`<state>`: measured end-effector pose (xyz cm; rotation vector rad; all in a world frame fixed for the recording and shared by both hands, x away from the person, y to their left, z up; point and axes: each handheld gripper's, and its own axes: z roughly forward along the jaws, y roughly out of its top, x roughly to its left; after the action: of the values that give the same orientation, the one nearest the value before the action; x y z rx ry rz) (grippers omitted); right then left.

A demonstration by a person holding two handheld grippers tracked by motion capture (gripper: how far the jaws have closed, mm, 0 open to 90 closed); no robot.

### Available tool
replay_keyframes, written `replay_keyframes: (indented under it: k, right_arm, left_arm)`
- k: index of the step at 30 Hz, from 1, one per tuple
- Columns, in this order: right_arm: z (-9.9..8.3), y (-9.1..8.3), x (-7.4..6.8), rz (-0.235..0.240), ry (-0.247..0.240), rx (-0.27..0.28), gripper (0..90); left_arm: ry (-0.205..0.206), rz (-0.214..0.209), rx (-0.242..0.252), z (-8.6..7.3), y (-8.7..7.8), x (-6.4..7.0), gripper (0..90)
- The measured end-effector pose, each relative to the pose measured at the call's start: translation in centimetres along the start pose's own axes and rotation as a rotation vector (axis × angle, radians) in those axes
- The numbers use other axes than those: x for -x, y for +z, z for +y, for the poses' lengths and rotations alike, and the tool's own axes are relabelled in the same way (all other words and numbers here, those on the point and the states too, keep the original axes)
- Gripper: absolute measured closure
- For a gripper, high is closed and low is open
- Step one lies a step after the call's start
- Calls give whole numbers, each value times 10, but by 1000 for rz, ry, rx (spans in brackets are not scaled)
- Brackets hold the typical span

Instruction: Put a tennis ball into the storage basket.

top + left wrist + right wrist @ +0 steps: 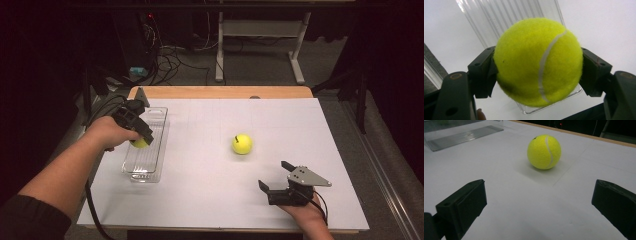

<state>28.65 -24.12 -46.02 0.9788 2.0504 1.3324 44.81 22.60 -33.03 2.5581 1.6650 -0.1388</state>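
Your left gripper (141,131) is pinching a tennis ball (537,61) across its widest part, one jaw on each side, and it hangs over the clear plastic tray (153,169) at the left of the white table (210,195). That ball should be light and springy, with a felt cover that gives the pads good friction, so a moderate squeeze across the middle looks right; squeeze off-centre and it will likely pop out. The tray looks thin, light and slippery, so expect it to slide if you bump it. Farther right, the second tennis ball (242,144) rests free on the table and will roll at a nudge. Your right gripper (276,179), jaws spread wide, sits near it, lined up to close on both sides evenly.
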Motion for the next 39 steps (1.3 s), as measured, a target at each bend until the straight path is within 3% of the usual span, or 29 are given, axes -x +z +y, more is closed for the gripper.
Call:
replay_keyframes:
  k: [12,39]
  right_arm:
    - [0,0,0,1,1,-3,0]
    - [0,0,0,5,0,0,0]
  left_arm:
    - [-36,22,5,9,0,-10,270]
    - [-52,32,4,31,14,-7,269]
